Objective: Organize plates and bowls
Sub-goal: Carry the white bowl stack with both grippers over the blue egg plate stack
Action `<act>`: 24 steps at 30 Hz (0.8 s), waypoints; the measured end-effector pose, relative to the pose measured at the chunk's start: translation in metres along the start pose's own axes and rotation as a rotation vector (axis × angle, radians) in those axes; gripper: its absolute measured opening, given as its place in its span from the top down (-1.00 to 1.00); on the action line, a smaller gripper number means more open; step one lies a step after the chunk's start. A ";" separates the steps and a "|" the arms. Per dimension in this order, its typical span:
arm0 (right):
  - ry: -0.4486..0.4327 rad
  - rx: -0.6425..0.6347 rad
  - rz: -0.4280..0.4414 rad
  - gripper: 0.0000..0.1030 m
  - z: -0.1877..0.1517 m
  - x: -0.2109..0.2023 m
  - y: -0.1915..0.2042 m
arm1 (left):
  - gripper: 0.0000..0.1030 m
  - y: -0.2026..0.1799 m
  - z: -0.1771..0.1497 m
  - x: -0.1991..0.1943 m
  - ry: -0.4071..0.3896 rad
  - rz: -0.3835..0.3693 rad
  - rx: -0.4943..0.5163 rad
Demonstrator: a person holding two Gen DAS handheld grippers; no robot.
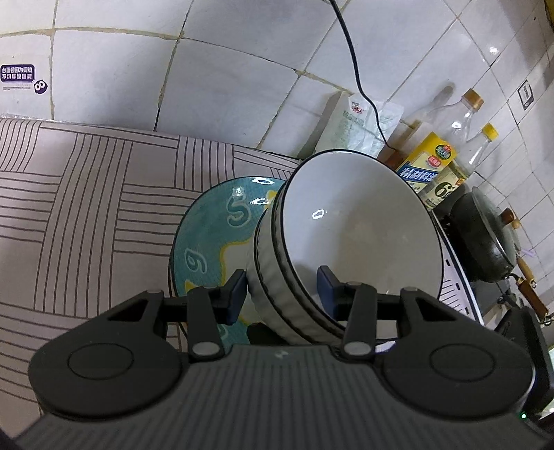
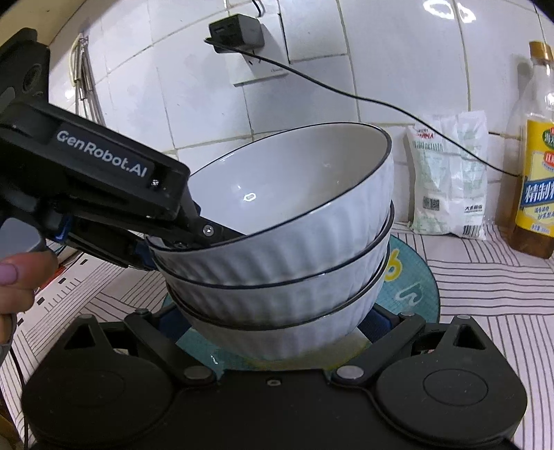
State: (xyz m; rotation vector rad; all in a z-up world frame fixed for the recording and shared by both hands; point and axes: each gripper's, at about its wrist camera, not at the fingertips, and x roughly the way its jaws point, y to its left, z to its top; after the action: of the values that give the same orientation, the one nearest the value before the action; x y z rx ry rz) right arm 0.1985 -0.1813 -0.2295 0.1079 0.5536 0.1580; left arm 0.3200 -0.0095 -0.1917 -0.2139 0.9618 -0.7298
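Three white ribbed bowls (image 1: 353,235) with dark rims are nested in a stack (image 2: 294,242) that tilts over a teal plate (image 1: 207,242) with numerals on it. My left gripper (image 1: 282,289) is shut on the stack's rim, one pad outside the wall and one inside the top bowl. In the right wrist view the left gripper (image 2: 180,242) reaches in from the left. My right gripper (image 2: 273,322) clasps the lowest bowl near its base, its blue pads mostly hidden behind the bowl. Whether the stack rests on the teal plate (image 2: 412,284) I cannot tell.
A striped cloth (image 1: 86,207) covers the counter up to the tiled wall. Bottles (image 1: 436,162), a white bag (image 2: 446,180) and an oil bottle (image 2: 536,166) stand at the back. A black pot (image 1: 484,239) sits right. A cable runs from a wall adapter (image 2: 235,33). A thumb (image 2: 14,277) shows left.
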 end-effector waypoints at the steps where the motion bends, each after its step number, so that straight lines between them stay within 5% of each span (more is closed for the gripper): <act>1: 0.000 0.003 -0.002 -0.94 0.000 0.001 0.000 | 0.17 0.000 0.001 0.001 0.002 0.001 0.000; 16: 0.041 0.008 -0.032 -0.93 0.002 0.014 -0.001 | 0.16 0.004 0.004 0.010 0.010 0.019 -0.011; 24: 0.086 0.015 -0.044 -0.92 0.005 0.019 -0.001 | 0.14 -0.009 0.004 0.008 0.021 0.088 0.008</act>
State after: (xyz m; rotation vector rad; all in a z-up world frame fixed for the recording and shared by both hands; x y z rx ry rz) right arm 0.2175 -0.1790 -0.2349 0.1035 0.6428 0.1162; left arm 0.3222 -0.0222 -0.1907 -0.1566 0.9819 -0.6560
